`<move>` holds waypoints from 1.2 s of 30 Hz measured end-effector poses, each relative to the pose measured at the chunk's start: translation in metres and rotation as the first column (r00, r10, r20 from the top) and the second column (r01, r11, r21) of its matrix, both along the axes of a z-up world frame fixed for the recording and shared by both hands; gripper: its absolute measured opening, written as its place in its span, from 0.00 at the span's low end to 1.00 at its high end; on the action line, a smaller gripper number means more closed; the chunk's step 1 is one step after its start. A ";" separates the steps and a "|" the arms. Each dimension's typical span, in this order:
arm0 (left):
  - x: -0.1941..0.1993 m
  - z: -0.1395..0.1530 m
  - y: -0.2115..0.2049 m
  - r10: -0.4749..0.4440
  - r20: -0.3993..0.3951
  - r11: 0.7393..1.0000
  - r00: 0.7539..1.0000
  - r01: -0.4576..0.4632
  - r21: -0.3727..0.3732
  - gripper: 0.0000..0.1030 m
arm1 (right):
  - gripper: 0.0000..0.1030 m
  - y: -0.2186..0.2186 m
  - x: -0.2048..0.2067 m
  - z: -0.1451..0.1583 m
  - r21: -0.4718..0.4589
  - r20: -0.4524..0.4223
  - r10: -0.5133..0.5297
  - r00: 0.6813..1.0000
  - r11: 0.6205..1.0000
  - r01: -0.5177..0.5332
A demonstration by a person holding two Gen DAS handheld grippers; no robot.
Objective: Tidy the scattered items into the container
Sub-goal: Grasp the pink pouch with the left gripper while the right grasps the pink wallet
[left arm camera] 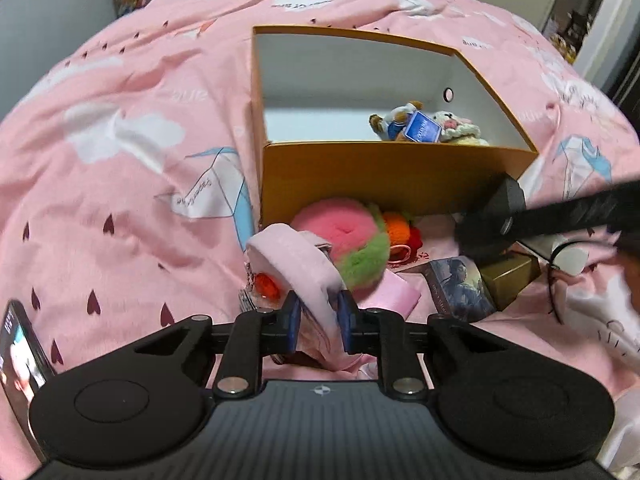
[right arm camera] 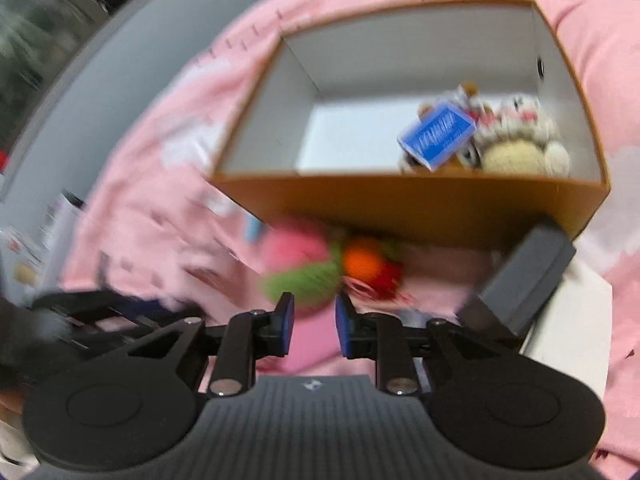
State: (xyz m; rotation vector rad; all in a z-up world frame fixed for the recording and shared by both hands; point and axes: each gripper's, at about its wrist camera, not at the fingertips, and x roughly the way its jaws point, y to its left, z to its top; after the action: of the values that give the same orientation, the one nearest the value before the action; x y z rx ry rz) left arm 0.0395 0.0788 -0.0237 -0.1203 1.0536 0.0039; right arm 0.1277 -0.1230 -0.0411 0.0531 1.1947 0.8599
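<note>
Gripped between the jaws of the left gripper (left arm camera: pixel 318 322): a pale pink plush band (left arm camera: pixel 298 268), raised a little off the bed (left arm camera: pixel 120 184), in front of the box. Right gripper (right arm camera: pixel 314 326) held with jaws parted and nothing between them, above the loose pile. Already inside the orange cardboard box (left arm camera: pixel 384 176): 2 small plush toys (left arm camera: pixel 452 126) and a blue card pack (left arm camera: pixel 422 128), bunched in 1 corner. Left outside, against the box's near wall: a pink-and-green plush ball (left arm camera: pixel 348 240), an orange and red knitted piece (left arm camera: pixel 402 230), a picture card box (left arm camera: pixel 460 284), a gold box (left arm camera: pixel 510 276). Judged under halfway done.
</note>
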 end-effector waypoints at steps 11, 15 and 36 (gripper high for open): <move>-0.005 0.000 0.007 -0.010 0.001 1.000 1.000 0.010 -0.022 0.18 | 0.43 0.046 0.023 -0.064 -0.133 -0.106 0.143 0.984 0.979 -0.157; -0.004 -0.001 0.006 -0.009 -0.003 1.000 1.000 0.009 -0.024 0.18 | 0.50 0.051 0.029 -0.081 -0.119 -0.178 0.156 0.971 0.977 -0.179; -0.009 0.028 -0.022 -0.107 0.163 0.994 0.981 0.104 0.024 0.15 | 0.17 -0.009 -0.001 0.009 0.039 -0.016 0.128 0.992 0.991 -0.128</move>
State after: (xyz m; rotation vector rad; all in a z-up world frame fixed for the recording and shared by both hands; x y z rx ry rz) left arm 0.0303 0.0563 0.0040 -0.0493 0.8939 -0.0926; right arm 0.1265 -0.1321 -0.0323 0.0153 1.2095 0.9965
